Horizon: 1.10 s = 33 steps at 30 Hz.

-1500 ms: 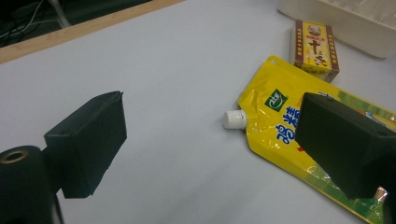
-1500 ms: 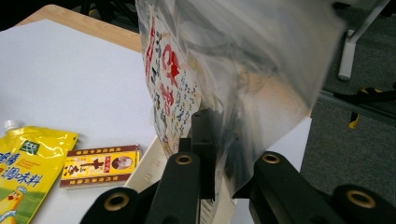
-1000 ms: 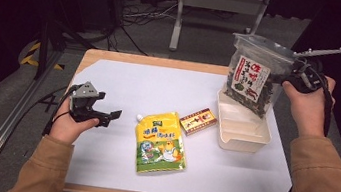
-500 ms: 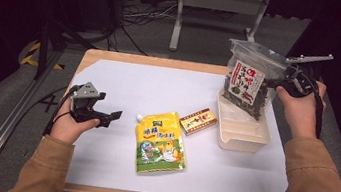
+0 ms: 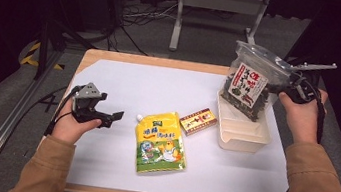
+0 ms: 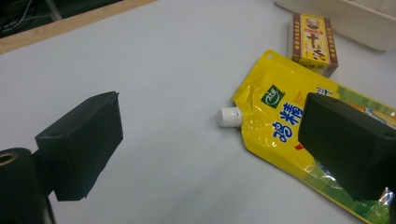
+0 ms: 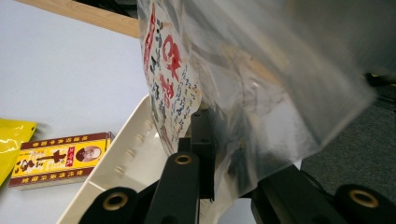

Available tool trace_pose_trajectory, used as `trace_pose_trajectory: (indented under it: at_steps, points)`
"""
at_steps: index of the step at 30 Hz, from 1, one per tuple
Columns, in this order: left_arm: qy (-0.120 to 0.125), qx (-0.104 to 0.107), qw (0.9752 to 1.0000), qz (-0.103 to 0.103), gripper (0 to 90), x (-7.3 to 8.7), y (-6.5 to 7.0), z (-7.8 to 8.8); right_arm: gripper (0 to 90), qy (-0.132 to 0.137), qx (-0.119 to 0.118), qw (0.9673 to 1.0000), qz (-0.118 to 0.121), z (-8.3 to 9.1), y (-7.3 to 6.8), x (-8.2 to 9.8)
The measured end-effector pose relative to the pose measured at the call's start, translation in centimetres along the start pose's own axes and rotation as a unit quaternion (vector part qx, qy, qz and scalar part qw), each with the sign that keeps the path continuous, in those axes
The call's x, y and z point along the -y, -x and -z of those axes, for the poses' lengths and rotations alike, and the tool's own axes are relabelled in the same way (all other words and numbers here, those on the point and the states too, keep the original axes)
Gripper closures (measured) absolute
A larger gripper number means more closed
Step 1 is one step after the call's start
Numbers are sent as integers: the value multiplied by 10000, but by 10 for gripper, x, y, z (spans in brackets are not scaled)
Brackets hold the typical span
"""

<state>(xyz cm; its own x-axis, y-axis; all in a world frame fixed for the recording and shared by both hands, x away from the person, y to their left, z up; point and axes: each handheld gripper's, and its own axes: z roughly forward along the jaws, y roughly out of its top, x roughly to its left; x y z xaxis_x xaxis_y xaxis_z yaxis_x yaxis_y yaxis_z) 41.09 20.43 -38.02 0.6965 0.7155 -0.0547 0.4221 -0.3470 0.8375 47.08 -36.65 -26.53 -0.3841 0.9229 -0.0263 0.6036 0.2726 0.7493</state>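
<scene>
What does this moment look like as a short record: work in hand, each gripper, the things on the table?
work in hand: clear bag of dark dried food being brought over the white tray
right gripper: shut on the bag's side, holding it upright above the tray's far end
bag contact with tray: cannot tell
left gripper: open, holding nothing, low over the white mat, jaws toward the yellow pouch
yellow pouch: lying flat, white cap toward the left gripper
small box: lying flat between pouch and tray
</scene>
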Motion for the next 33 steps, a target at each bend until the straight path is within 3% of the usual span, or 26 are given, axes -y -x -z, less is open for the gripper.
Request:
trace_pose_trajectory:
  at_steps: [4, 15, 21, 27, 33]
  points:
    - [-71, -11, 9999, -77, 71, 0, 1, -2, 837, -17, -22, 10000, -48, -1, 1, 3]
    - [-137, 6, 9999, -38, 71, 0, 3, -4, 829, -30, -39, 10000, -77, -1, 4, 8]
    - [-189, 1, 9998, -52, 71, 1, 2, -5, 805, 94, 32, 9999, -120, -1, 4, 8]
    - [-185, 9, 9998, -28, 71, 1, 2, -5, 649, 177, -25, 9994, -297, 2, 4, 10]
    - [-201, 14, 9998, -48, 71, 2, 2, -6, 513, 249, 1, 9993, -271, 7, 2, 12]
